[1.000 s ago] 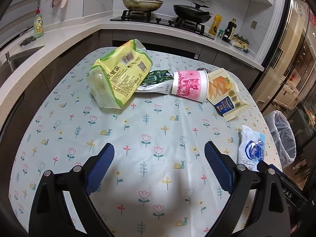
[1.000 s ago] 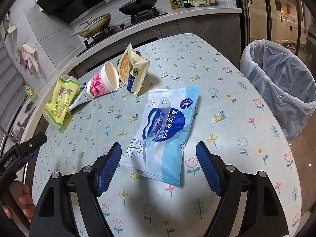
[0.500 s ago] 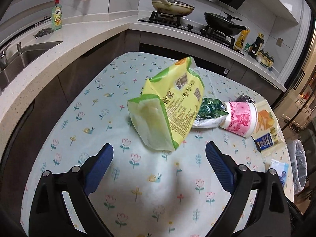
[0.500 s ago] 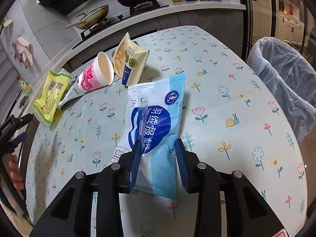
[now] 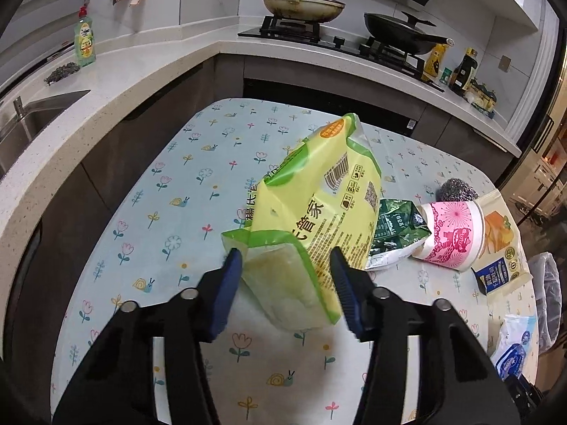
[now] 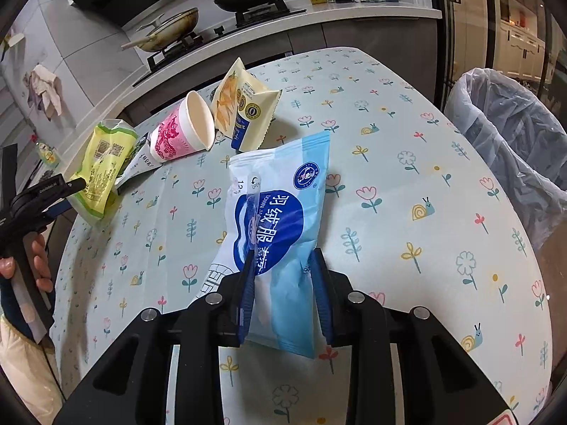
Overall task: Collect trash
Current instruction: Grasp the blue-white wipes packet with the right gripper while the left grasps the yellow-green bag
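My left gripper (image 5: pixel 285 265) is shut on the near end of a yellow-green bag (image 5: pixel 319 209), which is tilted up off the floral table (image 5: pixel 170 219). My right gripper (image 6: pixel 281 265) is shut on the near end of a blue and white pouch (image 6: pixel 280 212) and holds it raised over the table. A green wrapper (image 5: pixel 397 230), a pink paper cup (image 5: pixel 450 235) on its side and a cream and orange snack packet (image 5: pixel 499 244) lie in a row on the table. The bin with a clear liner (image 6: pixel 514 152) stands off the table's right edge.
A steel scourer (image 5: pixel 457 189) lies behind the cup. The kitchen counter (image 5: pixel 149 67) wraps the far and left sides, with a sink (image 5: pixel 32 120), a stove with two pans (image 5: pixel 336 17) and bottles. The hand on the left gripper (image 6: pixel 32 258) shows at the left.
My left gripper moved forward and closed on the yellow-green bag, tilting it up. My right gripper, shut on the blue pouch half a second ago, has lifted it slightly.
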Tool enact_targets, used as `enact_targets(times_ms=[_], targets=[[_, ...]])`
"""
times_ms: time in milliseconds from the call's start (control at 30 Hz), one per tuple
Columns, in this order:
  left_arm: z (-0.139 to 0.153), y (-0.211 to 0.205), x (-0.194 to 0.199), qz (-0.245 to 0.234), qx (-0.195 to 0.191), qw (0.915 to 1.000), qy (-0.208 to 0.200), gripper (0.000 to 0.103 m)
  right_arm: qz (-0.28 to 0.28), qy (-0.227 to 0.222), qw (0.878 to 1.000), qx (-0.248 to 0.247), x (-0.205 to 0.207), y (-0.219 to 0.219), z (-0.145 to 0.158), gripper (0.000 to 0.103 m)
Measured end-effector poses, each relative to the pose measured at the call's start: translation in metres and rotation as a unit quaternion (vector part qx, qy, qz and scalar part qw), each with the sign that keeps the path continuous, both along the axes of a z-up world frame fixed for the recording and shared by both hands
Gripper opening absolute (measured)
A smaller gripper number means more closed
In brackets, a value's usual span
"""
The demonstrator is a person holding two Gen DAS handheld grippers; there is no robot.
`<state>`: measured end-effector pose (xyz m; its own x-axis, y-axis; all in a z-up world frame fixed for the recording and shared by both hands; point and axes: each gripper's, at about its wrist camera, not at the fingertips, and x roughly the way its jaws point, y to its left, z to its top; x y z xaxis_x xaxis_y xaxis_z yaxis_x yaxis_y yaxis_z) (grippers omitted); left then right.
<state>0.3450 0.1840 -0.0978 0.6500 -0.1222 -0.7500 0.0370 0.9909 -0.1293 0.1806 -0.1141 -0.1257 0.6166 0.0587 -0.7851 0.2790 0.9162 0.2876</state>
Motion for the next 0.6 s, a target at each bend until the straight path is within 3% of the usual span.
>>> enact_targets(times_ms=[200, 600], targets=[[0.01, -0.012, -0.02, -0.003, 0.019, 0.9996, -0.022, 0.025, 0.0, -0.009, 1.0, 0.002, -0.009, -0.001, 0.008, 0.028], [0.056, -0.035, -0.087, -0.031, -0.028, 0.9972, -0.062, 0.023, -0.009, -0.059, 0.998, 0.008, -0.04, -0.013, 0.045, 0.027]])
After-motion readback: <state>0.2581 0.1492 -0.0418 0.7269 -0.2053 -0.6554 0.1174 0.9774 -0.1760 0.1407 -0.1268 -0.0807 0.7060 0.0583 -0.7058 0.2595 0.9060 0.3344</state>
